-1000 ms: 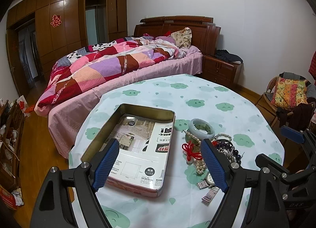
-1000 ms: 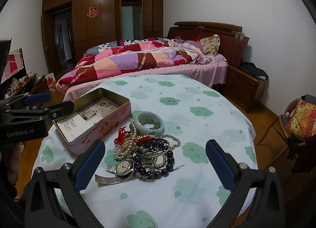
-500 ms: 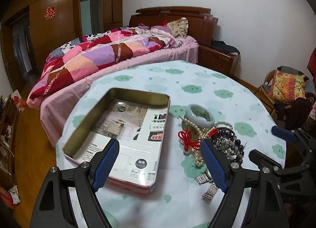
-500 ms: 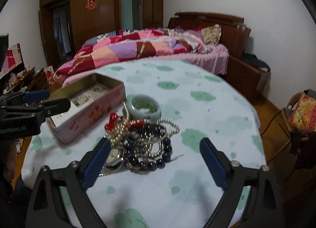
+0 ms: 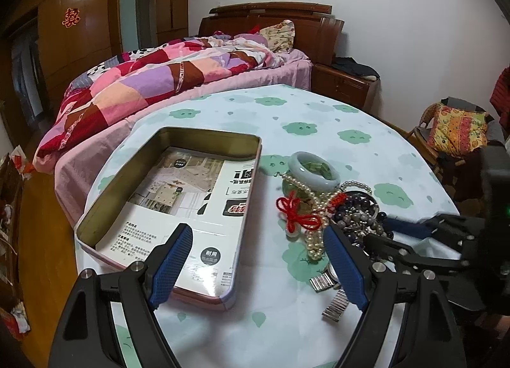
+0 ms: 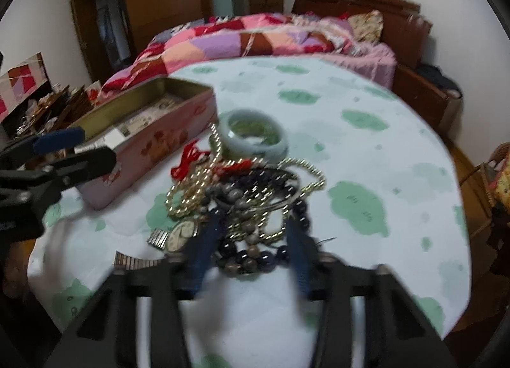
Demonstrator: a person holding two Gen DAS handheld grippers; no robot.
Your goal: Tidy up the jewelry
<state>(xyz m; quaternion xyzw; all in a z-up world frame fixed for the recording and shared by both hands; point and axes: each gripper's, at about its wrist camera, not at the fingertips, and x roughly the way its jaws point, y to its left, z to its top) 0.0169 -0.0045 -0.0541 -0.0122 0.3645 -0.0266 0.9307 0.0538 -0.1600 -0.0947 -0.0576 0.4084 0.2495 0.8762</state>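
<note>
Round table (image 5: 318,106) carries an open tin box (image 5: 134,173), placed ready for jewelry. Tangled jewelry pile (image 6: 242,195) sits just at its 3 o'clock. Left gripper (image 5: 258,266) spread, empty, by the tin. Right gripper (image 6: 251,250) half-closed around dark beads (image 6: 251,256), grip unclear through blur.

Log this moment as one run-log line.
left gripper: open, above tin box | right gripper: narrowing around dark bead bracelet, grip unconfirmed | jade bangle: on table
</note>
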